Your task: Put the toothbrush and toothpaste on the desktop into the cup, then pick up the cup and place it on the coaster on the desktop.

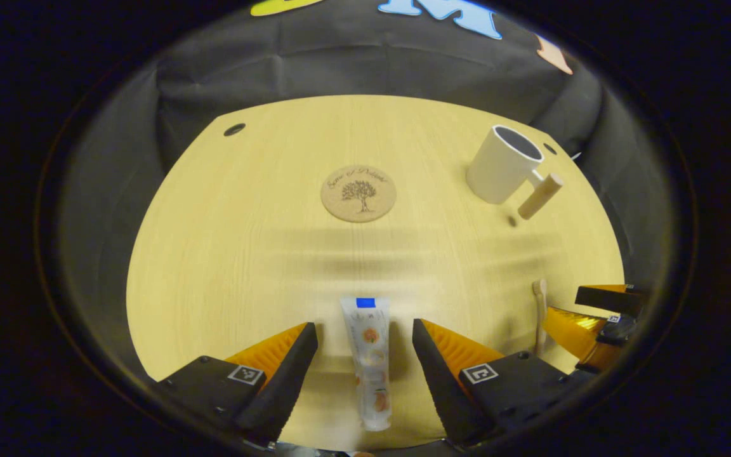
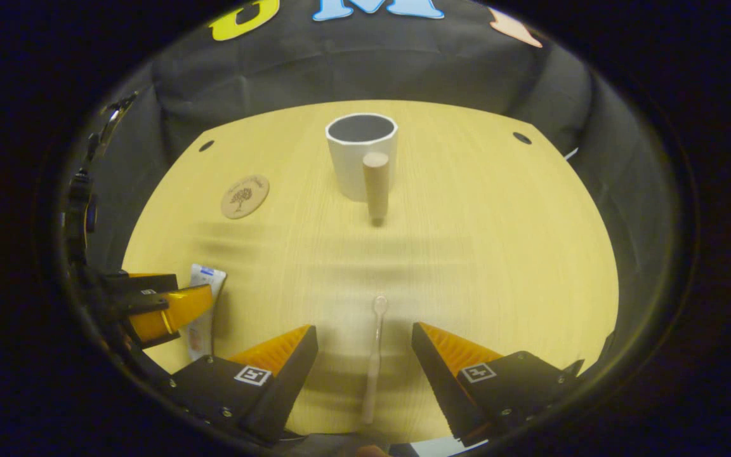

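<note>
A white toothpaste tube [image 1: 368, 362] lies flat on the wooden desktop [image 1: 245, 254], lengthwise between the fingers of my open left gripper [image 1: 365, 330], which touch nothing. In the right gripper view a slim toothbrush [image 2: 375, 355] lies between the fingers of my open right gripper [image 2: 365, 333], head pointing away. The white cup [image 2: 361, 155] with a wooden handle [image 2: 376, 184] stands upright farther back; it also appears at the far right in the left gripper view [image 1: 505, 164]. A round cork coaster [image 1: 358, 193] lies mid-table. The toothbrush [image 1: 539, 314] sits beside the right gripper [image 1: 587, 317].
In the right gripper view the coaster [image 2: 245, 196] lies at the far left, and the left gripper [image 2: 156, 304] hovers over the toothpaste [image 2: 204, 298]. Small cable holes [image 1: 234, 129] mark the desktop's far corners. Black cloth walls surround the table.
</note>
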Demonstrator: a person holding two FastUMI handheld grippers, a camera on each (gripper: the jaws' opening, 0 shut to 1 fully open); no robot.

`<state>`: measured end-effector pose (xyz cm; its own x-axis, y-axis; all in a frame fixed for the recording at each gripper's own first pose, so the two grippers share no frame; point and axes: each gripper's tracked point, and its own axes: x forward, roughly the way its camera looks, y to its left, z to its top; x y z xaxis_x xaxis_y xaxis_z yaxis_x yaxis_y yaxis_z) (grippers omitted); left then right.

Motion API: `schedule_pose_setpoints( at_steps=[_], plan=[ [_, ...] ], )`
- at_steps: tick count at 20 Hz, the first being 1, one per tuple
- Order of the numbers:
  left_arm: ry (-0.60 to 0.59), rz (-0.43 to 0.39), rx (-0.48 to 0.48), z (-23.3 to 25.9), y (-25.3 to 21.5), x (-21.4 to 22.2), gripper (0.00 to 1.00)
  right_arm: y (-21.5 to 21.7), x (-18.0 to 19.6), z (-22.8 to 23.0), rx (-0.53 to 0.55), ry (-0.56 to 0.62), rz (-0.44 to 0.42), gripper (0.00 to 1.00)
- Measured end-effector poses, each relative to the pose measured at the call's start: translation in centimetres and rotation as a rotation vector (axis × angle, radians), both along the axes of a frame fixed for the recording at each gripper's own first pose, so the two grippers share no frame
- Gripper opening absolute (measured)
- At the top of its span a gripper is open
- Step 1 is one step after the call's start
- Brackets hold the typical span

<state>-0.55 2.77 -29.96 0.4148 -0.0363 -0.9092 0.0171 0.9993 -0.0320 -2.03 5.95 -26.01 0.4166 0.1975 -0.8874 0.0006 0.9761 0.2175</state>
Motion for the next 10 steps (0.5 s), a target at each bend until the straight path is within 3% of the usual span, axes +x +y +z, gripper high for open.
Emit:
schedule_pose_setpoints(
  at_steps=[10],
  plan=[
    [0.135,0.001,-0.005,-2.8,0.3,-2.2,0.97,0.8,-4.8,-3.8,-0.01,0.255,0.053,0.91]
  ],
)
